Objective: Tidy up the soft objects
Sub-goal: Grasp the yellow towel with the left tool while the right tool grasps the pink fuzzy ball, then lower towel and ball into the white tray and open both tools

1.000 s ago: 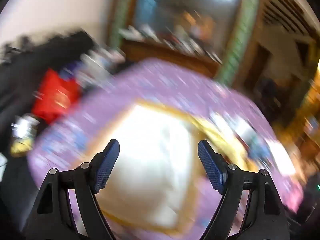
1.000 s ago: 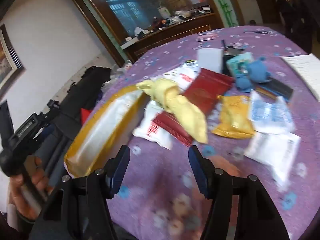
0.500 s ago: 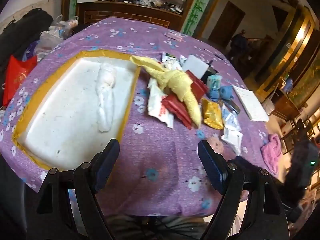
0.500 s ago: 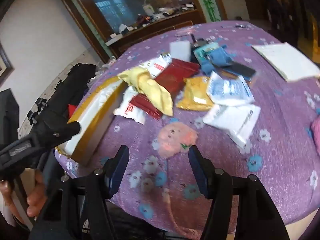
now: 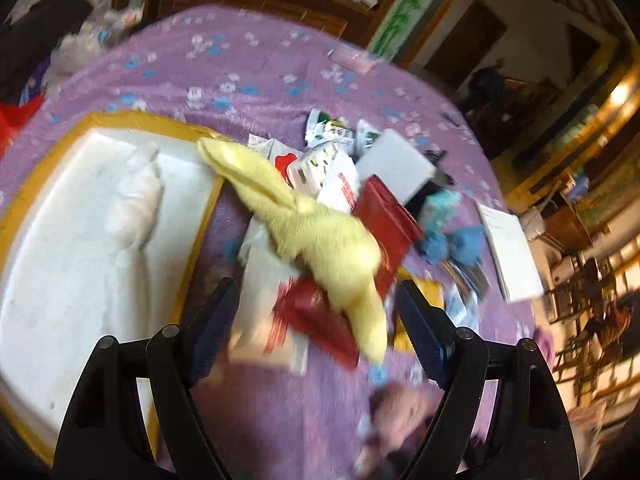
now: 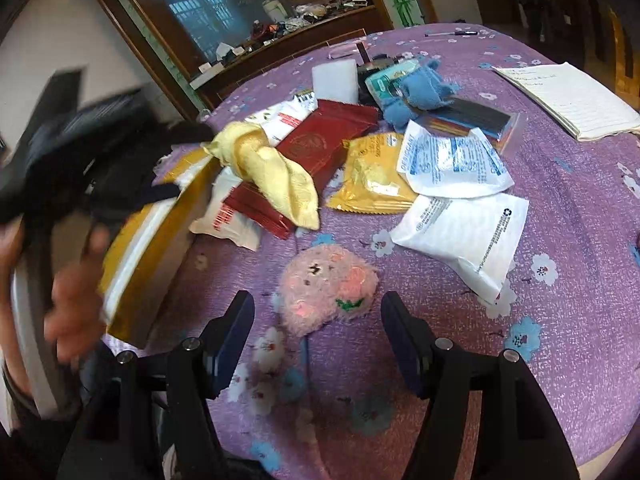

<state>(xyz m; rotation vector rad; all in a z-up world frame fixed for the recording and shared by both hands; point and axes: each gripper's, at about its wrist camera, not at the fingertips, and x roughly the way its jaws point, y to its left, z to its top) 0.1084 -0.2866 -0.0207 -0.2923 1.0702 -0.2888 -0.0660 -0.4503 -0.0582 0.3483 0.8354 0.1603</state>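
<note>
A yellow cloth (image 5: 316, 232) lies across red packets in the table's middle; it also shows in the right wrist view (image 6: 272, 172). My left gripper (image 5: 316, 316) is open just short of its near end. A white cloth (image 5: 136, 196) lies in the yellow-rimmed white tray (image 5: 200, 224). A pink fluffy pad (image 6: 326, 284) lies on the purple tablecloth, with my right gripper (image 6: 318, 336) open just before it. A blue cloth (image 6: 416, 92) lies farther back.
Red packets (image 6: 324, 140), a yellow packet (image 6: 372, 172), white sachets (image 6: 460, 216), a white block (image 6: 334, 80) and a notepad (image 6: 568, 96) crowd the table. The tray's side (image 6: 160, 240) stands to the left. The left hand and its gripper (image 6: 60, 184) blur at far left.
My left gripper has moved in close to the yellow cloth. My right gripper has moved forward and lower toward the pink pad. Both stay open.
</note>
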